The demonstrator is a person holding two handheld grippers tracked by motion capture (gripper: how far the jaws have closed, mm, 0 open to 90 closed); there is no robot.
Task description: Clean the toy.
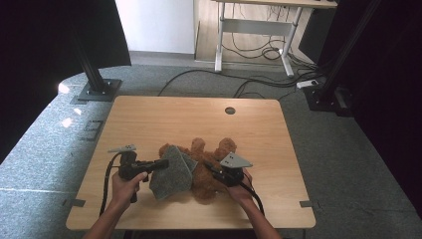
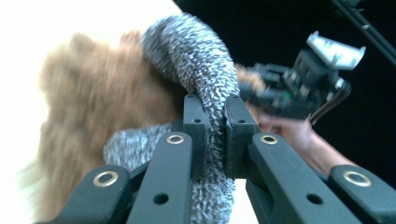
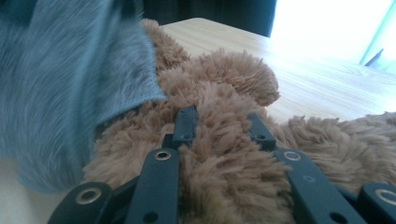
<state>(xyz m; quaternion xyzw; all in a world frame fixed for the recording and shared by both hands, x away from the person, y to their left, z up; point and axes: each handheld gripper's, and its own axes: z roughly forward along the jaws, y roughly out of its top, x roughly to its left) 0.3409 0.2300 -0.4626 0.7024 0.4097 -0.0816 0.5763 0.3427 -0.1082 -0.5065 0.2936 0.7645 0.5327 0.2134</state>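
Observation:
A brown plush teddy bear [image 1: 215, 175] lies near the front middle of the wooden table [image 1: 149, 119]. A grey fuzzy cloth [image 1: 171, 174] is draped over its left side. My left gripper [image 1: 164, 163] comes in from the left and is shut on a fold of the cloth [image 2: 196, 51], which bulges up between the jaws [image 2: 215, 105]. My right gripper [image 1: 208, 167] reaches in from the right and is shut on the bear's fur [image 3: 224, 93]. Brown plush fills the gap between its jaws [image 3: 222, 121]. The cloth [image 3: 60, 84] hangs at the left of the right gripper view.
A round cable hole [image 1: 230, 110] sits near the table's far edge. Black frame posts on base plates [image 1: 99, 90] stand on the grey carpet behind the table. Cables and a white desk frame [image 1: 254, 27] lie farther back.

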